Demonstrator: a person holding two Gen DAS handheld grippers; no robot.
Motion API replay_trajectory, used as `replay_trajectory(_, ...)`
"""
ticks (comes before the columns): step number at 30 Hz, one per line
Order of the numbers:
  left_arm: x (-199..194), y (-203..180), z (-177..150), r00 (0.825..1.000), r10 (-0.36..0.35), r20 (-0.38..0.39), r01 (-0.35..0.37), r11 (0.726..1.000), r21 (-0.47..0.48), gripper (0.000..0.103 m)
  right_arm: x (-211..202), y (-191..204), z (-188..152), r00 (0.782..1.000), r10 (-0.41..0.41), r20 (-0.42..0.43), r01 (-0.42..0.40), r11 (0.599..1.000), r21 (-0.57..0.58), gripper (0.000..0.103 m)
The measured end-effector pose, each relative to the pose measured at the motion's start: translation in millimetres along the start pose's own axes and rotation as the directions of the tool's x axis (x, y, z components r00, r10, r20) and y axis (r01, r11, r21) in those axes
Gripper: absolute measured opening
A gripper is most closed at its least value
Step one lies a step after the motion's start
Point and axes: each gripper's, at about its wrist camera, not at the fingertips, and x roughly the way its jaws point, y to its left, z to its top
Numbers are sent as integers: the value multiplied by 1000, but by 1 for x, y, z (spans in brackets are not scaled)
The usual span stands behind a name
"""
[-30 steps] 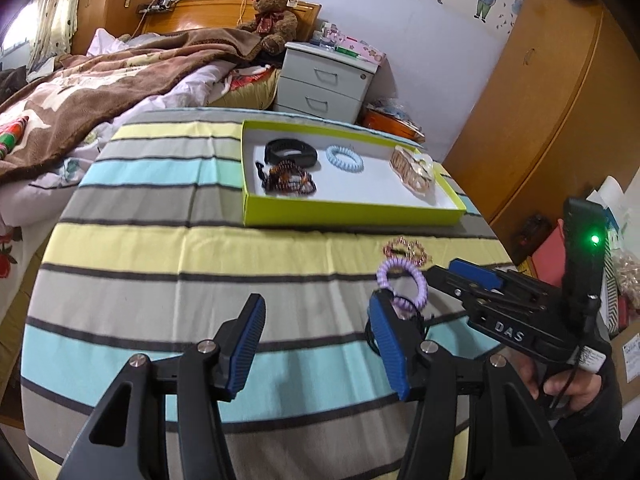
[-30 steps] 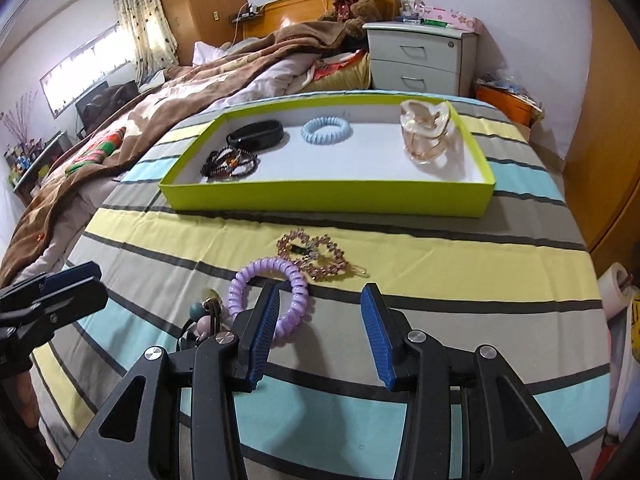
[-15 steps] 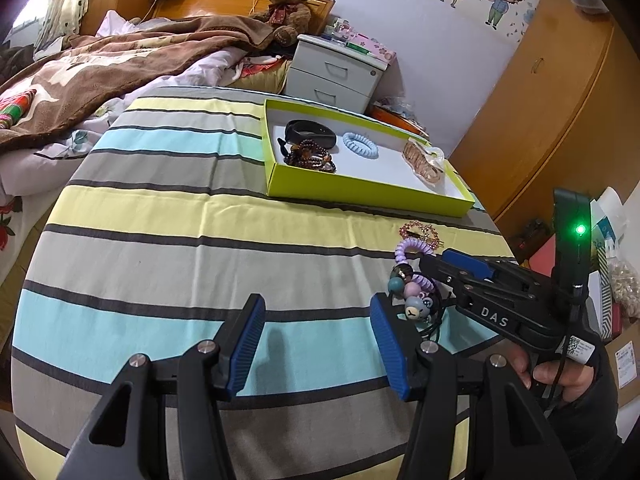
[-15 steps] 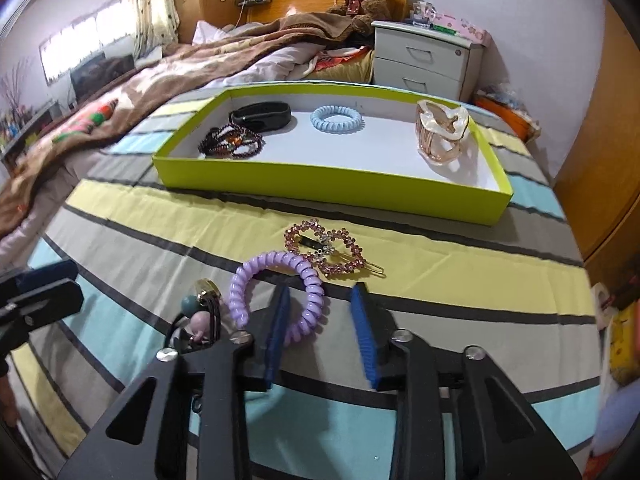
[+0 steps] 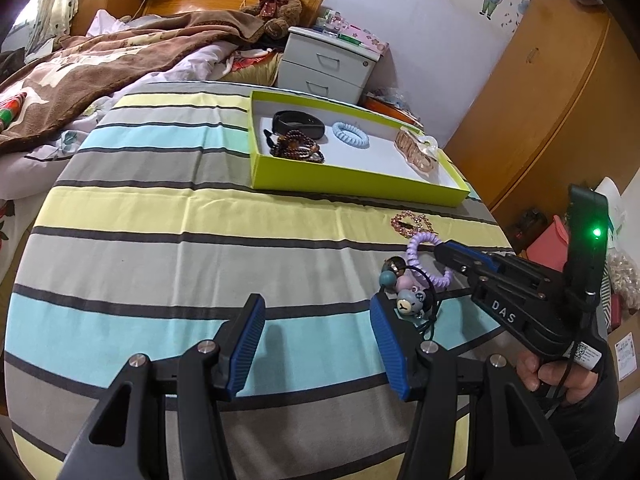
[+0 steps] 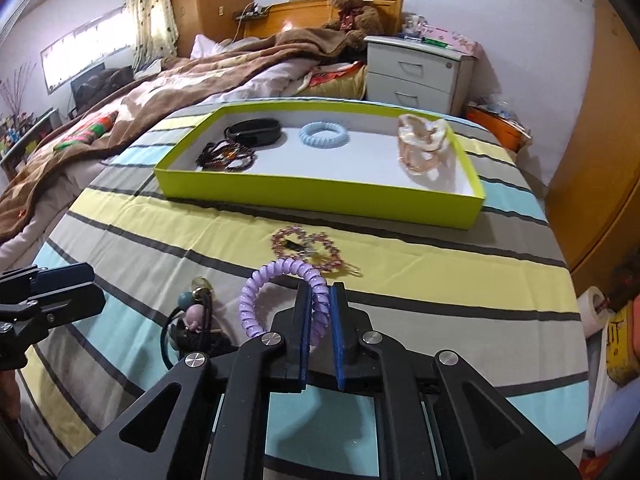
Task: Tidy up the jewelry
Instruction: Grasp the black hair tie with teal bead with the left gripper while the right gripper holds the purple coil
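Observation:
My right gripper (image 6: 320, 300) is shut on a purple spiral hair tie (image 6: 272, 280) and tilts it up off the striped cloth; it also shows in the left wrist view (image 5: 424, 256). A pink heart clip (image 6: 306, 246) lies just beyond. A black hair tie with bead charms (image 6: 192, 320) lies to its left. The lime-green tray (image 6: 320, 196) holds a black band (image 6: 254, 130), dark beads (image 6: 226, 156), a blue spiral tie (image 6: 323, 134) and a peach claw clip (image 6: 420, 150). My left gripper (image 5: 316, 312) is open and empty above the cloth, left of the charms (image 5: 408, 300).
The table (image 5: 160, 220) has a striped cloth. A bed with a brown blanket (image 5: 100, 64) lies to the left. A white nightstand (image 5: 328, 68) stands behind the tray. A wooden wardrobe (image 5: 560, 100) and clutter are on the right.
My right gripper has closed on the purple spiral tie and raised one side of it. My left gripper has drawn back and swung left, staying open.

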Motion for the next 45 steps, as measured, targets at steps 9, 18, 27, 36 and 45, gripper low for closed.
replay_trajectory(9,22,-25,14,999,-14,-47,19,994,108,57,-21,-29,-12,999,-8,36,5,997,75,10)
replay_trajectory(18,47,-49,25,994,38,-105,-13,974,227,57,-30,-40,-19,998,9,57,-15,994,109,10)
replay_trajectory(27,57,-70,28,991,44,-130,-1,950,314,57,-31,-41,-19,997,29,66,-37,993,114,10)
replay_trajectory(36,66,-77,25,986,53,-156,2,943,332,57,-32,-44,-20,996,44,72,-53,991,127,10)
replay_trajectory(45,68,-78,27,988,82,-133,-32,939,342,19,-31,-45,-20,996,49,72,-58,989,133,10)
